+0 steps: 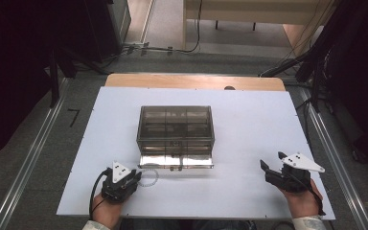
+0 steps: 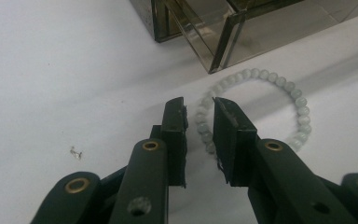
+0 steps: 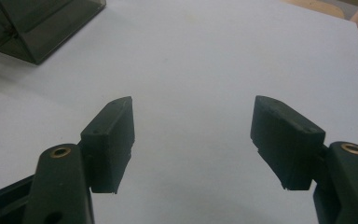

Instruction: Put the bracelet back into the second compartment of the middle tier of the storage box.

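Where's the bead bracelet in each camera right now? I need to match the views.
High view: bead bracelet on the table, between the left gripper and the smoky box.
Left gripper view: centre-right, one side between the jaws.
Right gripper view: not in it.
Shared landmark: smoky box.

Box (image 1: 175,130) mid-tabletop (image 1: 249,120), its drawer (image 1: 176,161) pulled out toward the person, bracelet (image 2: 279,100) on the tabletop just left of the drawer, left tongs (image 2: 199,116) straddling its near side, right tongs (image 1: 270,164) well apart at right.

From above, my white table (image 1: 249,143) glows evenly while the room around it sinks into dark, and close up my own jaws blur, casting only soft shadows.
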